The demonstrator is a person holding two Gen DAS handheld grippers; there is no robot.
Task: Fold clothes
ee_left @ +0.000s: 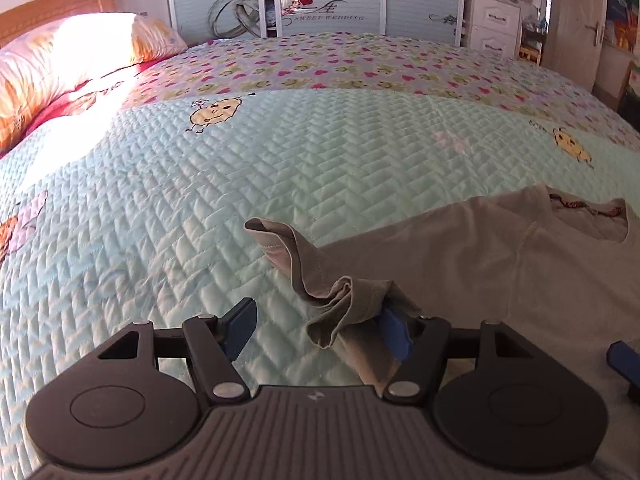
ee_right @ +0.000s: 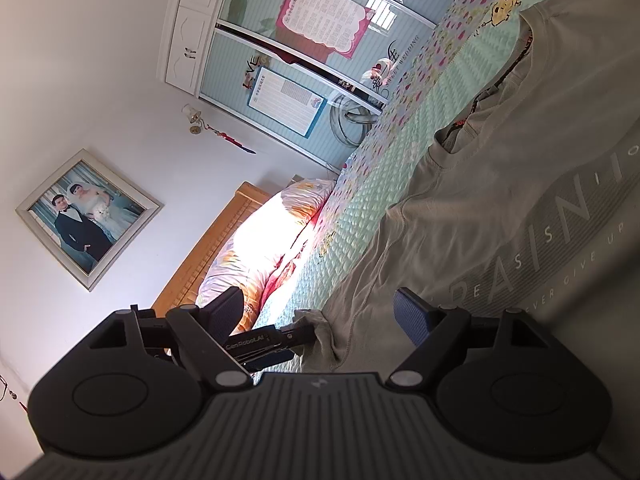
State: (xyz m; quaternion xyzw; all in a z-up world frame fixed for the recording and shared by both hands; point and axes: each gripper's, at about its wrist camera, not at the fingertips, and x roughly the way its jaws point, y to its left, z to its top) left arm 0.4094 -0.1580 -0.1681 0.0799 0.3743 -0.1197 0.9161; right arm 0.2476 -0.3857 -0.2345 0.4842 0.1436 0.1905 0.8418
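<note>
A grey T-shirt [ee_left: 480, 248] lies spread on the bed at the right, collar toward the far side. Its sleeve [ee_left: 304, 264] is bunched and lifted, and its cloth drapes over the right finger of my left gripper [ee_left: 318, 330]. That gripper's jaws stand wide apart, and the left pad [ee_left: 242, 330] is clear of the cloth. In the right wrist view the T-shirt [ee_right: 500, 160] shows pale lettering. My right gripper [ee_right: 318, 314] is open and rolled sideways, with one blue pad [ee_right: 412, 316] against the shirt front. The left gripper [ee_right: 272, 344] reaches in at the shirt's edge there.
The bed is covered by a quilted mint spread [ee_left: 240, 160] with a heart-patterned band behind it. A flowered pillow [ee_left: 80, 48] and a wooden headboard [ee_left: 60, 0] are at the far left. A wardrobe [ee_left: 320, 0] lines the back wall, and a door [ee_left: 576, 20] is at the right.
</note>
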